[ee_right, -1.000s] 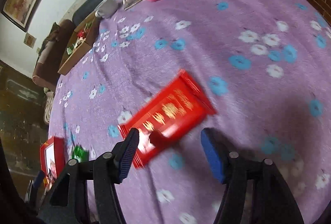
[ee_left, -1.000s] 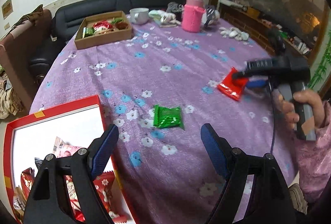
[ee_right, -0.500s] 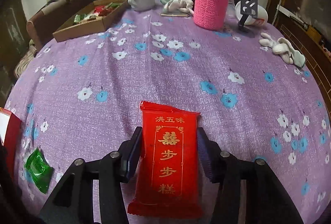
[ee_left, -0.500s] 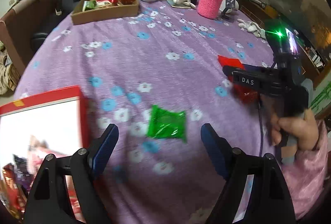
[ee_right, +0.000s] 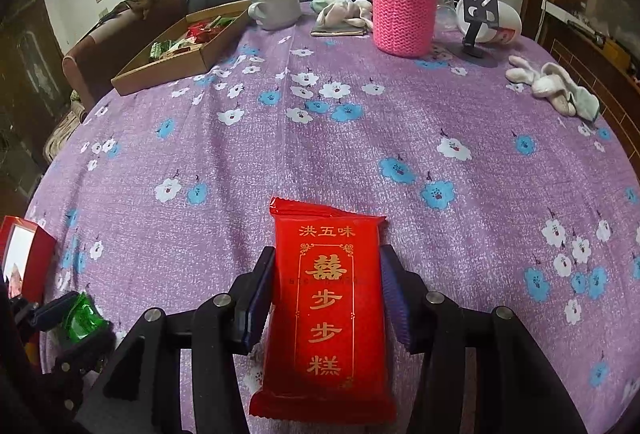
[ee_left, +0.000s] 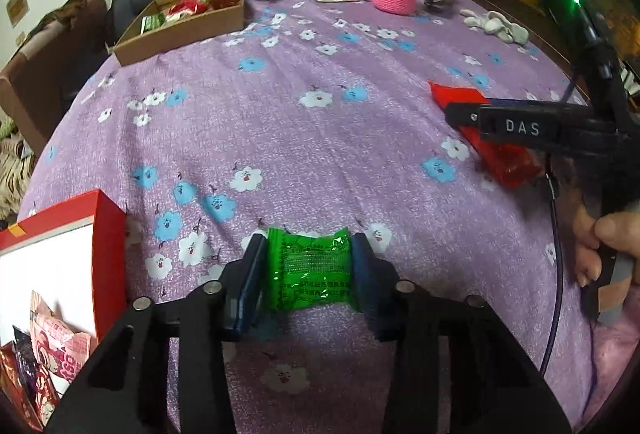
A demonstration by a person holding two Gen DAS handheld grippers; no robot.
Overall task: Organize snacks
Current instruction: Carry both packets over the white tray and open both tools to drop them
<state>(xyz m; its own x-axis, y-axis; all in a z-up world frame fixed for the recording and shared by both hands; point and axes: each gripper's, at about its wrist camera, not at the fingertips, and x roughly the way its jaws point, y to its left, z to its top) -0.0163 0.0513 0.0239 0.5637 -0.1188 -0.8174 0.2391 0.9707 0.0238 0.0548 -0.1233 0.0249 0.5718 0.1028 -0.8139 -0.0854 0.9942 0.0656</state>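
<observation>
My left gripper [ee_left: 308, 266] is shut on a green snack packet [ee_left: 310, 270] low over the purple flowered tablecloth; the packet also shows at the left edge of the right wrist view [ee_right: 82, 318]. My right gripper [ee_right: 326, 286] is shut on a red snack packet [ee_right: 326, 310] with gold Chinese characters, its sides between the blue pads. The red packet also shows in the left wrist view [ee_left: 500, 157], under the right gripper's black body [ee_left: 520, 127]. A brown cardboard tray [ee_left: 180, 33] with red and green snacks stands at the far left of the table.
A red box [ee_left: 100, 234] with a white inside holds several snack packets at the near left. At the back stand a white cup [ee_right: 276, 9], a flask in a pink knitted sleeve [ee_right: 404, 13], cloths [ee_right: 556, 89] and a black stand [ee_right: 478, 13]. A dark sofa lies behind.
My left gripper moved forward and closed on the green packet. My right gripper closed on the red packet, which now lies lengthwise between its pads.
</observation>
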